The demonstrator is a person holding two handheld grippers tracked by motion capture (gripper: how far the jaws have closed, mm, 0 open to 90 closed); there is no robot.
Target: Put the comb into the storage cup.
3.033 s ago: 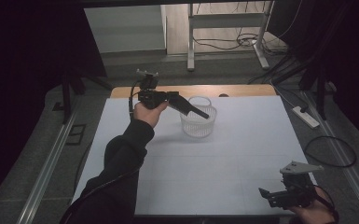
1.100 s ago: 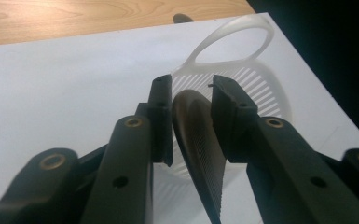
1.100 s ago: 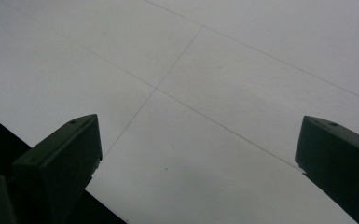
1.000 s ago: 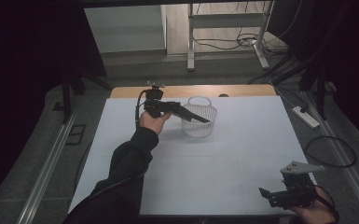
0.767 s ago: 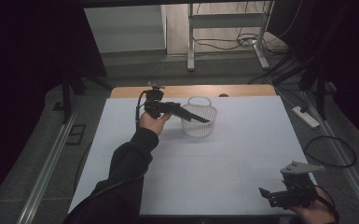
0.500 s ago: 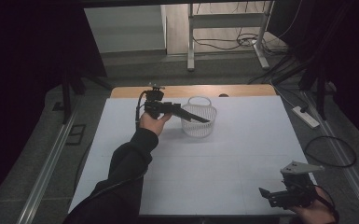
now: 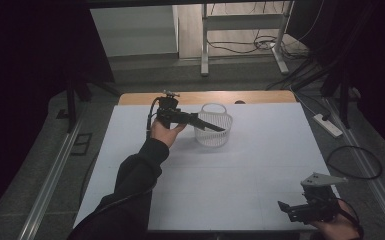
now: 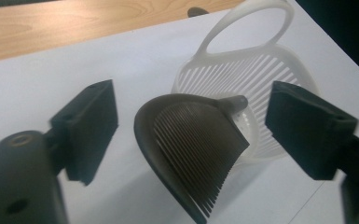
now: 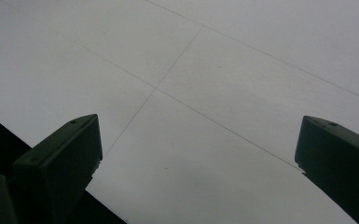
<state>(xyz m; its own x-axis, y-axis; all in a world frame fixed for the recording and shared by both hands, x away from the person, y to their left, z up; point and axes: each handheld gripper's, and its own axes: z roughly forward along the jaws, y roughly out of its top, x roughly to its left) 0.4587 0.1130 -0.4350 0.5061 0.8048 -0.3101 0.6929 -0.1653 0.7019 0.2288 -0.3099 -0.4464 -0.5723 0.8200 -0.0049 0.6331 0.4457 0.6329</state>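
A dark grey slotted scoop (image 8: 193, 147) leans on a white slotted basket (image 8: 261, 70) with a loop handle, its stem reaching over the rim. In the high view the basket (image 7: 214, 139) stands at the far middle of the white table (image 7: 230, 175), with the scoop (image 7: 215, 127) across it. My left gripper (image 8: 198, 130) is open. Its jaws have just been opening and stand on either side of the scoop without touching it. From above, the left gripper (image 7: 200, 121) points right at the basket. My right gripper (image 7: 284, 207) hovers open over bare table at the near right corner, seen close as (image 9: 191, 154).
A wooden strip (image 7: 260, 96) runs along the table's far edge. A power strip (image 7: 328, 125) and a cable loop (image 7: 355, 162) lie on the floor to the right. A metal frame (image 7: 205, 45) stands beyond the table. Dark curtains hang on both sides.
Since three seconds ago my left hand has sunk a little beside the basket. Over the last second it holds still in the high view. The right hand has not moved.
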